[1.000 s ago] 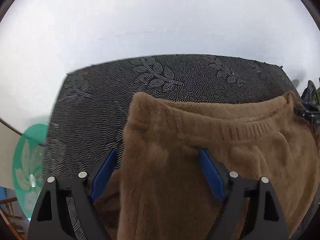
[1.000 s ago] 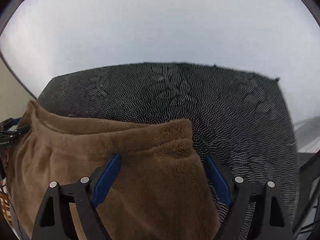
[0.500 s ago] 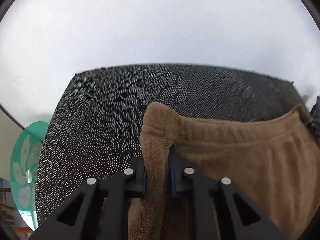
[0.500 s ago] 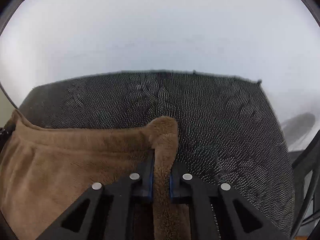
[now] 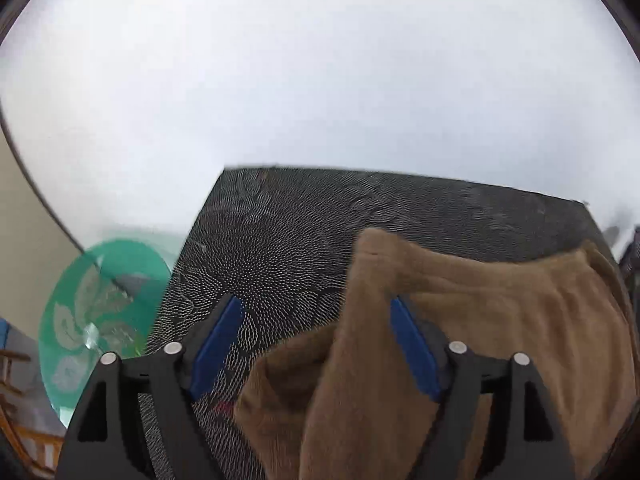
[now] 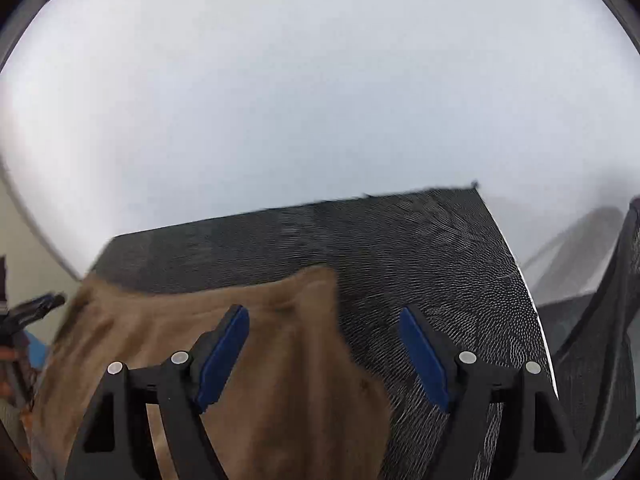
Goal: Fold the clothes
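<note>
A brown fleece garment point(image 5: 500, 320) lies on a dark patterned table cover point(image 5: 280, 232). In the left wrist view its far left corner stands up between the fingers of my left gripper point(image 5: 316, 302). Those jaws are opening, and the cloth only brushes the right blue pad point(image 5: 412, 344). In the right wrist view the garment point(image 6: 280, 360) spreads to the left, with its far right corner between the fingers of my right gripper point(image 6: 324, 312). Its jaws are opening too, and neither pad presses on the cloth. The near part of the garment is hidden under both grippers.
A green glass disc point(image 5: 100, 320) with a leaf pattern stands off the table's left side. The table cover point(image 6: 440, 260) ends at a far edge and a right edge, against a pale wall. A dark mesh object point(image 6: 600, 340) stands to the right.
Half a second ago both grippers were shut on the garment's far corners. Both now stand wide and have drawn back and up, and the corners have been let go.
</note>
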### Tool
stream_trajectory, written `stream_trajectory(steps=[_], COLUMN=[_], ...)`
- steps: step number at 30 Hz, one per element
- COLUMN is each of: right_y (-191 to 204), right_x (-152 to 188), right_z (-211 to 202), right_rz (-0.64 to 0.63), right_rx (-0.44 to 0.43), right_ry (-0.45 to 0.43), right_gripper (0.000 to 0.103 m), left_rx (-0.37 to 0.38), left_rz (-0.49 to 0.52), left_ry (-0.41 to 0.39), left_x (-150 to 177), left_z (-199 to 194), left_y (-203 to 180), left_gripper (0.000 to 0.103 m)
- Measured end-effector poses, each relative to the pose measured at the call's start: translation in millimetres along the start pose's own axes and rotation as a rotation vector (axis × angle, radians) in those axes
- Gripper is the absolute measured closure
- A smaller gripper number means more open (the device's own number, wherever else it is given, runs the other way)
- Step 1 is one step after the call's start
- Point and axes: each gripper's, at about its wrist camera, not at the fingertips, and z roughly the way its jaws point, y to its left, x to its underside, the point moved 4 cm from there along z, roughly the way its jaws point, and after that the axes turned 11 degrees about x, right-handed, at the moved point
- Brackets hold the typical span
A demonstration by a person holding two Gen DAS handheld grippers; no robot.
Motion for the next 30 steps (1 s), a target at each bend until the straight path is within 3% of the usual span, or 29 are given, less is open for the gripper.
stream_trajectory(steps=[4, 6, 9, 13, 17, 23, 26, 30], right_y=[45.8, 63.2, 57.7, 46.8, 52.4, 46.1, 48.9, 59.7], right_x=[31.2, 49.2, 80.9, 92.7, 99.0, 91.5, 88.6, 108.3], right_z=[-15.8, -11.3, 2.4, 8.4, 6.7, 3.3, -39.0, -73.5], right_rz=[-0.161, -0.225, -0.231, -0.223, -0.263, -0.235, -0.162, -0.170], right_rx=[-0.076, -0.086, -0.021, -0.060, -0.004, -0.015, -0.031, -0.055], right_ry=[0.027, 0.065, 0.183, 0.145, 0.104, 0.121, 0.065, 0.018], right_gripper=[0.023, 0.023, 0.023, 0.023, 0.021, 0.019, 0.019, 0.019], left_rx=[0.061, 0.038, 0.008, 0.089, 0.050, 0.042, 0.063, 0.117], left_rz=[0.170, 0.201, 0.186, 0.079, 0.107, 0.071, 0.092, 0.155], left_ry=[0.022, 0.068, 0.145, 0.115, 0.104, 0.127, 0.094, 0.073], left_x=[31.3, 47.0, 68.2, 78.3, 85.6, 80.5, 88.1, 120.7], left_z=[-13.1, -0.8, 20.8, 23.8, 22.7, 15.0, -12.2, -40.4], left_y=[-58.2, -68.9, -66.6, -46.9, -57.1, -53.7, -68.0, -102.3], left_gripper=[0.019, 0.019, 0.019, 0.015, 0.010, 0.009, 0.009, 0.005])
